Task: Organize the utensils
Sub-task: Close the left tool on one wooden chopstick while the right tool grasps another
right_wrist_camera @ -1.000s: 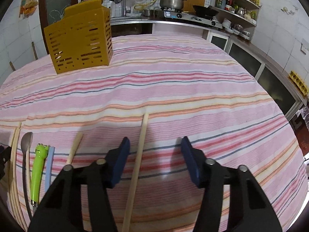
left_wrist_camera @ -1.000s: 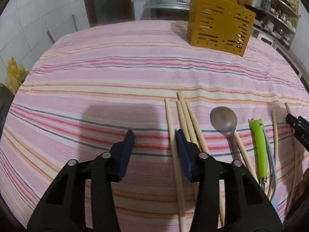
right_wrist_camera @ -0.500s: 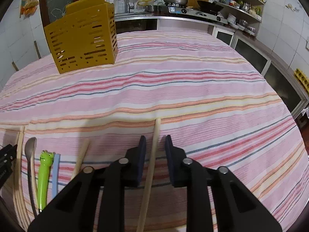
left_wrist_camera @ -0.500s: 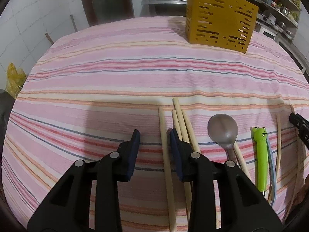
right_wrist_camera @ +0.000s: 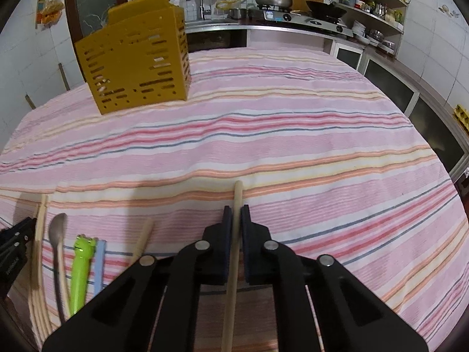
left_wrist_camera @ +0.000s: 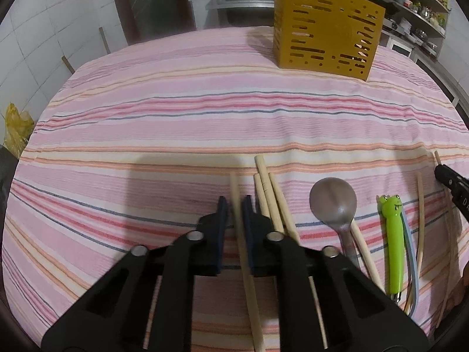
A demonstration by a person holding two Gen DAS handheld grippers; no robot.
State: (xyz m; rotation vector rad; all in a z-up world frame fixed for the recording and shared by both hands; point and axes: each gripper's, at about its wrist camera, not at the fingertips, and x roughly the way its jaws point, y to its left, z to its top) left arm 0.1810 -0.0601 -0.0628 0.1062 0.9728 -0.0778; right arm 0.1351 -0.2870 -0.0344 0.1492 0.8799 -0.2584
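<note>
Left gripper (left_wrist_camera: pixel 234 205) clenched on one wooden chopstick (left_wrist_camera: pixel 239 223), likely to lift it clear of the chopstick bundle (left_wrist_camera: pixel 271 196) just beside. Right gripper (right_wrist_camera: pixel 236 215) likewise clamps a single chopstick (right_wrist_camera: pixel 236 234). Metal spoon (left_wrist_camera: pixel 334 202) and green frog-headed utensil (left_wrist_camera: pixel 392 240) lie nearer than the yellow slotted holder (left_wrist_camera: pixel 325 26), which stands well beyond, presumably the destination.

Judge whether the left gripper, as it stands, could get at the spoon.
Probably not yet: the left gripper is shut on a chopstick, and three more chopsticks lie between it and the spoon. The spoon itself lies uncovered on the cloth.
</note>
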